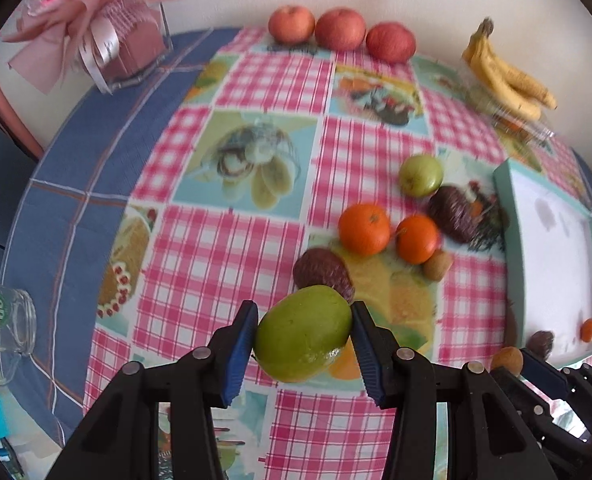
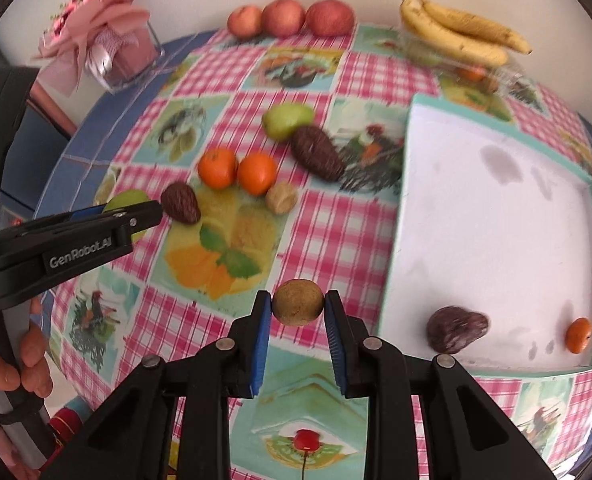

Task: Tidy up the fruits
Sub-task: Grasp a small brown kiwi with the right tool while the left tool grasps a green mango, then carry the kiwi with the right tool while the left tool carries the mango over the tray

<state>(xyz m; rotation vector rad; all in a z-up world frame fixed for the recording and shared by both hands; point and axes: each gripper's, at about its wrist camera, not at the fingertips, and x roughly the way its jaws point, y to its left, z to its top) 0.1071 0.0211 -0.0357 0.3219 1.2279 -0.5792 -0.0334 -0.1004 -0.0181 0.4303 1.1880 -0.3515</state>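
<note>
Your left gripper (image 1: 304,336) grips a green fruit (image 1: 302,334) | your right gripper (image 2: 298,312) clamps a small brown fruit (image 2: 298,302), white tray (image 2: 496,216) just right of it | tray holds two fruits; about six loose ahead: judged early

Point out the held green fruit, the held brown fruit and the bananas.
green fruit (image 1: 302,332), left wrist view, centre of its skin.
brown fruit (image 2: 298,302), right wrist view, its middle.
bananas (image 2: 458,24), right wrist view, mid-bunch.

Glossy checked oilcloth (image 1: 256,80) covers the bench; clear glass mug (image 1: 4,320) lower left; scaly matt brown fruit (image 2: 316,152).
</note>
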